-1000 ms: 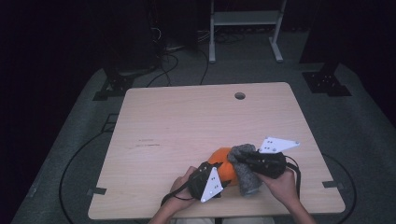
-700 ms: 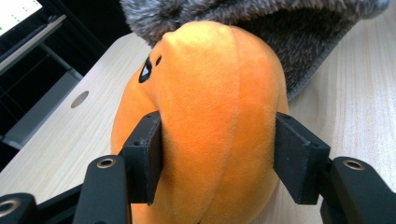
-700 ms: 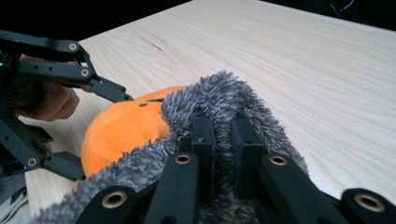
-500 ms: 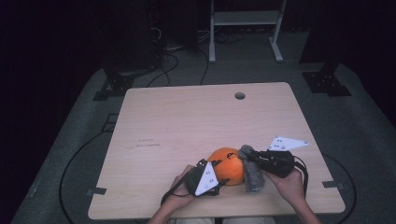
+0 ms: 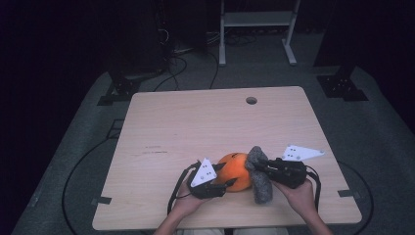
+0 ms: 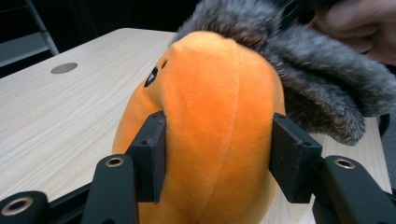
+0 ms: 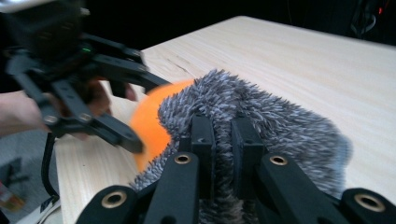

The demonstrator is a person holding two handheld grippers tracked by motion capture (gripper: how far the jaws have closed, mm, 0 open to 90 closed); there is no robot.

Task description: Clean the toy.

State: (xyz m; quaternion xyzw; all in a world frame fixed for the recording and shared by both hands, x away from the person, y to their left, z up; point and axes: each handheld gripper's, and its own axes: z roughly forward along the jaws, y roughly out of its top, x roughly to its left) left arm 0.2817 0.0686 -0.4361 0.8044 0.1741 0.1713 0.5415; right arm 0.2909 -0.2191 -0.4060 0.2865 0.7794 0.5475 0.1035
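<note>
An orange plush toy [image 5: 237,170] lies near the table's front edge, with a grey furry part [image 5: 261,187] draped along its right side. My left gripper [image 5: 224,175] comes at it from the left. In the left gripper view both pads [image 6: 152,151] press into the orange body [image 6: 219,107]; the jaws have just been closing with the plush between them. My right gripper [image 5: 258,166] reaches in from the right. In the right gripper view its jaws [image 7: 223,140] are pinched together on the grey fur [image 7: 285,116], with the orange body [image 7: 149,123] and the left gripper [image 7: 126,112] beyond.
The light wooden table [image 5: 205,127] has a round cable hole [image 5: 251,100] at its far side. Black cables trail on the grey floor [image 5: 88,161] to the left. A white metal stand [image 5: 254,19] is behind the table.
The left gripper has slid left and farther up the table, from in front of the plush to its left side. The orange body shows more. The right gripper shifted slightly right with the fur.
</note>
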